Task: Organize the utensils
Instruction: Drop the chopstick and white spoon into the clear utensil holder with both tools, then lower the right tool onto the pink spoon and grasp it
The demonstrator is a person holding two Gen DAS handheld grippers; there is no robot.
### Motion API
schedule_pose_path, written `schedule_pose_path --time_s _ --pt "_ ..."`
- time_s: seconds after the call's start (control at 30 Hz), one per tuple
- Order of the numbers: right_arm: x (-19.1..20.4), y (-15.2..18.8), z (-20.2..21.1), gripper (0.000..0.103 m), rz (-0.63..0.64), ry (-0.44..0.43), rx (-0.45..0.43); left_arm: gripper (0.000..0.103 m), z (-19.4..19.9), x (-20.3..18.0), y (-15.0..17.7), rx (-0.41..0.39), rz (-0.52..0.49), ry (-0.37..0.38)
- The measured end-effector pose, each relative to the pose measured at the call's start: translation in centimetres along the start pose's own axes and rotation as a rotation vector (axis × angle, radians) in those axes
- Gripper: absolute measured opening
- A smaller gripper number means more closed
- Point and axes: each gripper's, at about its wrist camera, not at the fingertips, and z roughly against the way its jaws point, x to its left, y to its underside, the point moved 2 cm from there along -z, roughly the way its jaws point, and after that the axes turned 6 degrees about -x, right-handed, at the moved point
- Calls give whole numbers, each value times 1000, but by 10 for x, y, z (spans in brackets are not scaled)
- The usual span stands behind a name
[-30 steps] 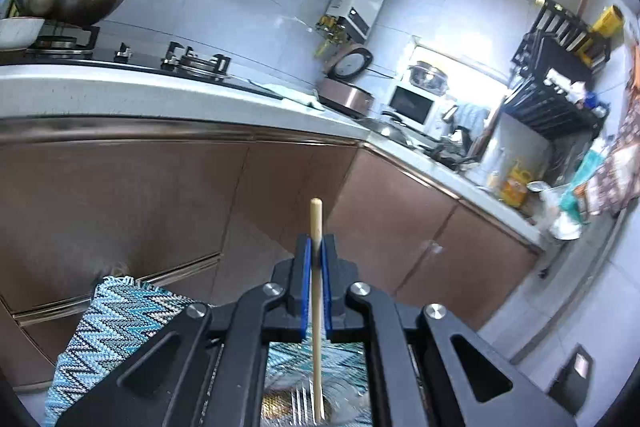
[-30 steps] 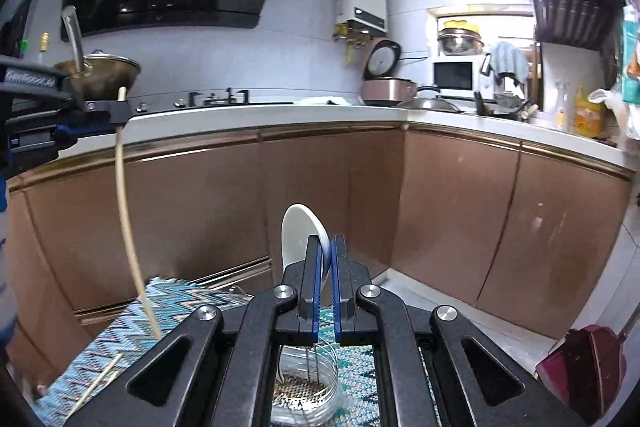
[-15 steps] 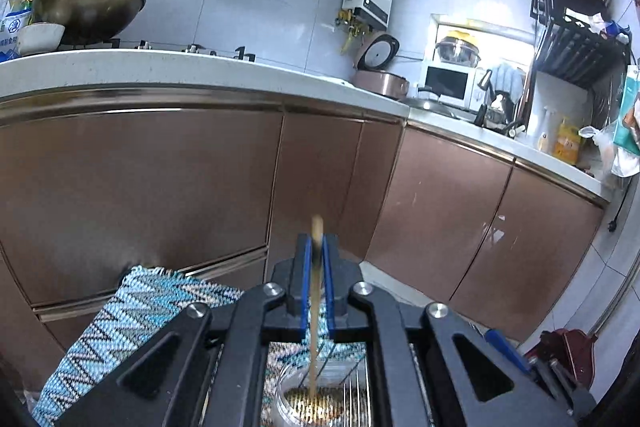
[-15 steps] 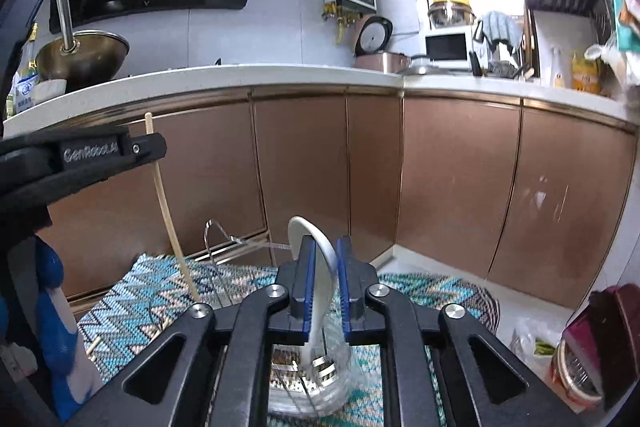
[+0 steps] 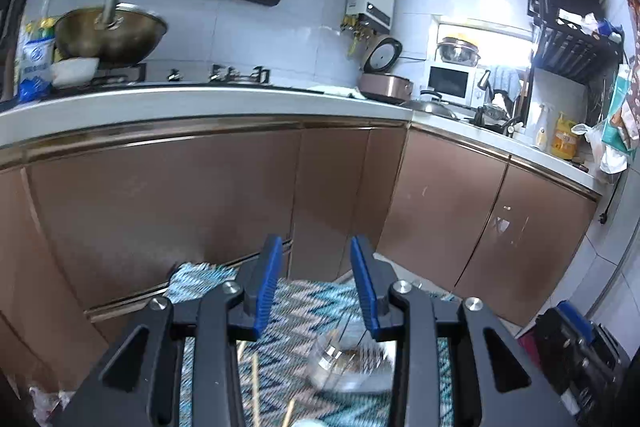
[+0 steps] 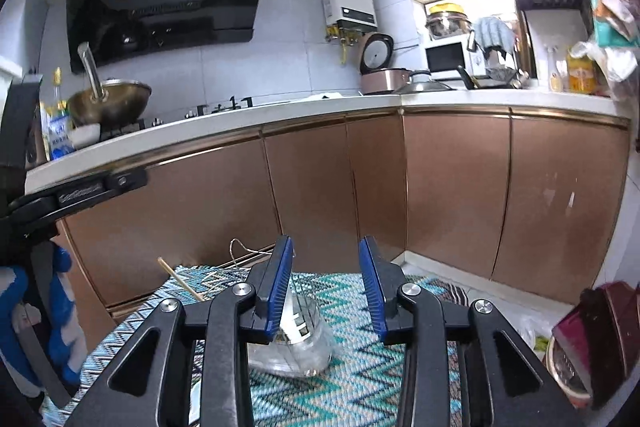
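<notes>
My left gripper (image 5: 316, 283) is open and empty above a zigzag cloth (image 5: 304, 311). A clear glass jar (image 5: 348, 363) sits below it, a little right of its gap. Loose chopsticks (image 5: 290, 413) lie on the cloth near the bottom edge. My right gripper (image 6: 326, 283) is open and empty above the same jar (image 6: 298, 341), which holds a white spoon (image 6: 292, 319) and a wire piece. One chopstick (image 6: 182, 279) leans out to the left of the jar. The left gripper's arm (image 6: 76, 193) shows at the left of the right wrist view.
Brown cabinet doors (image 6: 312, 195) stand behind the cloth under a white counter (image 6: 240, 125) with a wok (image 6: 108, 103), a rice cooker (image 6: 382, 75) and a microwave (image 6: 446, 57). A dark red bin (image 6: 592, 343) stands at the lower right.
Both grippers have opened. The left let go of the chopstick and the right let go of the white spoon, which now stands in the jar. Both views tilted down slightly.
</notes>
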Motion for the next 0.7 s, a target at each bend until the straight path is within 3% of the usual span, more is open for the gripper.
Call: schedule_pose_path --time_s 0.37,0.57,0.7 --pt "23 13 36 35 12 -97 73 34 49 97 20 128 50 -79" --pt "30 32 45 35 -26 -111 129 34 53 122 37 196 49 -44" --pt "30 43 46 35 -40 -94 169 34 40 135 57 295 60 4"
